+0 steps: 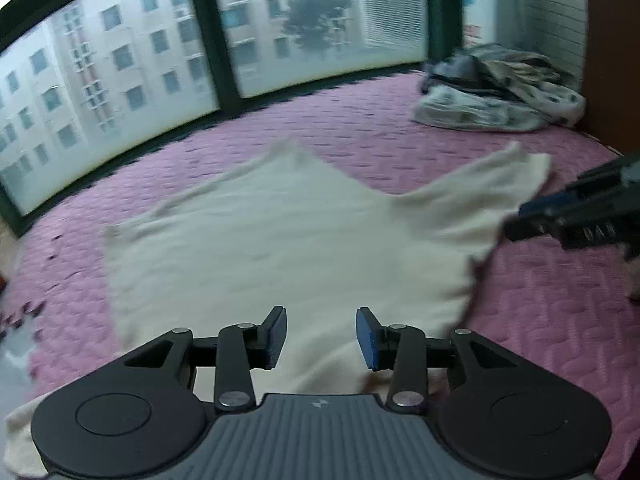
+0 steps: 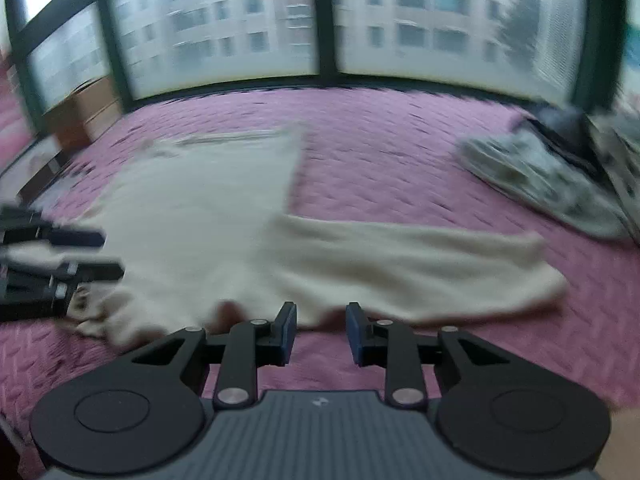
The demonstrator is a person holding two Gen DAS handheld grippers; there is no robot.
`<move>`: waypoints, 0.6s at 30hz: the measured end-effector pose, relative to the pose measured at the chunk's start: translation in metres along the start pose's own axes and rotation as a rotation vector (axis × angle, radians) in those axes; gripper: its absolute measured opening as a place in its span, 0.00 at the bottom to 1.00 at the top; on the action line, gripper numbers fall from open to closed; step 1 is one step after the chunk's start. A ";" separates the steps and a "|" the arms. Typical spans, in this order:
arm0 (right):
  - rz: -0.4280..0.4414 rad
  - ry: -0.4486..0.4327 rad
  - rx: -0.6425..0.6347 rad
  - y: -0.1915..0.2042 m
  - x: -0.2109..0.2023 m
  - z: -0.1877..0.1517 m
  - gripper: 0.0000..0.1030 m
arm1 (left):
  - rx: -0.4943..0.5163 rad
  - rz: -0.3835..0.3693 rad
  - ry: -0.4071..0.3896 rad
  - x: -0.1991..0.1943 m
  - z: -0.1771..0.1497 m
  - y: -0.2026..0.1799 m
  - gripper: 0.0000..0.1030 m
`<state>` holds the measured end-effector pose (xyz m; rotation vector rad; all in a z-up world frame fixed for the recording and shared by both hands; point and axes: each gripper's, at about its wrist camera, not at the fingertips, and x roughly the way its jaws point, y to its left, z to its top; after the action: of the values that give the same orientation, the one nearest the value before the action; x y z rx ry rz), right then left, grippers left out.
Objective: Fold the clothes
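The cream garment [image 1: 280,240] lies spread flat on the pink bed cover [image 1: 540,320], with one sleeve [image 2: 420,268] stretched out to the side. The left gripper [image 1: 321,338] has its jaws apart and empty, and the body of the garment is directly ahead of them and under them, running away toward the window [image 1: 120,60]. The right gripper [image 2: 321,332] also has its jaws apart and holds nothing; the sleeve lies just ahead of these jaws, with its long axis across them, from left to right. The sleeve is nearer to the right gripper, so I judge that this one would fold it in over the body. Far ahead and to the right of both jaws, well apart from the garment, lies a pile of patterned clothes [image 1: 500,92]. Both pictures are blurred.
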<state>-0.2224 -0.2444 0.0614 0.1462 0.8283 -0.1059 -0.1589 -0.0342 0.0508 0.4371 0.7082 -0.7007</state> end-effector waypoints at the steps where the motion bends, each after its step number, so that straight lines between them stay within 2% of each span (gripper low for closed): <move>1: -0.015 0.003 0.011 -0.008 -0.001 -0.002 0.26 | 0.011 -0.011 0.005 0.004 0.001 -0.007 0.41; 4: -0.064 0.013 0.022 -0.027 -0.004 -0.007 0.26 | 0.056 -0.037 0.026 0.014 0.000 -0.024 0.41; 7: -0.098 0.002 0.087 -0.054 -0.010 -0.008 0.26 | 0.079 -0.054 0.013 0.009 0.002 -0.027 0.40; 12: -0.163 -0.021 0.308 -0.111 -0.012 -0.001 0.27 | 0.117 -0.081 -0.010 0.003 0.007 -0.033 0.41; 18: -0.174 -0.028 0.501 -0.153 0.004 0.004 0.28 | 0.124 -0.139 -0.057 0.005 0.023 -0.048 0.45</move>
<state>-0.2402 -0.3962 0.0475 0.5425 0.7728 -0.4783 -0.1806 -0.0830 0.0571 0.4828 0.6474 -0.8883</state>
